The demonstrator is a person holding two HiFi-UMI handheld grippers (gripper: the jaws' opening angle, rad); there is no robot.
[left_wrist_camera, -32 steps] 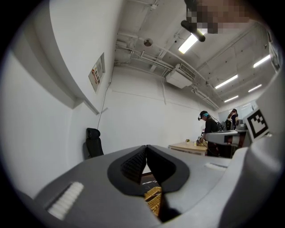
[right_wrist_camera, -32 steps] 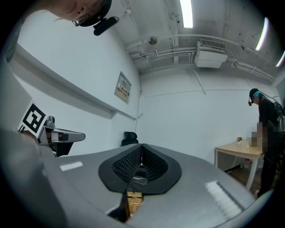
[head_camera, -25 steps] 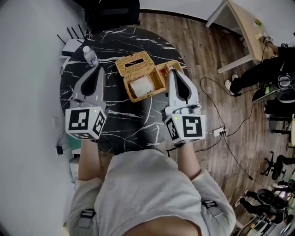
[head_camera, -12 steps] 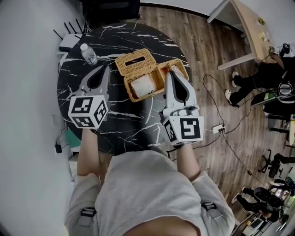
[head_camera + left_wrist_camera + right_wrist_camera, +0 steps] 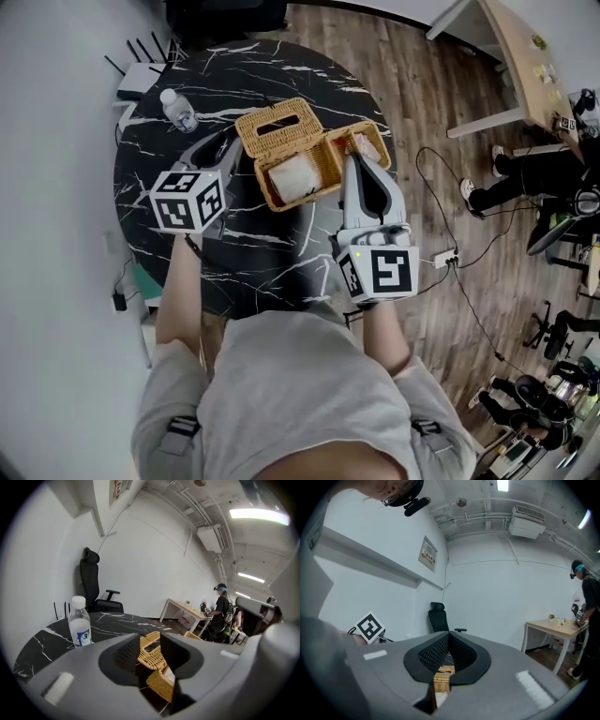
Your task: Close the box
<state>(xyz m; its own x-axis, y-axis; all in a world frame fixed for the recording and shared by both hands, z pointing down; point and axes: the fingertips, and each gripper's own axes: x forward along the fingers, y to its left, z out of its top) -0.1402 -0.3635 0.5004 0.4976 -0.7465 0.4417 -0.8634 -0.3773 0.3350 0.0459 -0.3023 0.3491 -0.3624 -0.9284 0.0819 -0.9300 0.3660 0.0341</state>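
Note:
A wicker box stands open on the round black marble table, with white tissue inside. Its slotted lid lies folded back to the far left. My left gripper is just left of the lid, and its jaws are opening with nothing pressed between them. In the left gripper view the lid shows through the gap of the left gripper. My right gripper is shut and empty at the box's right side, beside a second wicker part. In the right gripper view, wicker shows below the right gripper.
A water bottle stands at the table's far left, also seen as the bottle. A router and a black chair lie beyond it. A desk, a person and a power strip are to the right.
My left gripper has moved right toward the lid and its jaws have parted. The right gripper has stayed by the box's right side.

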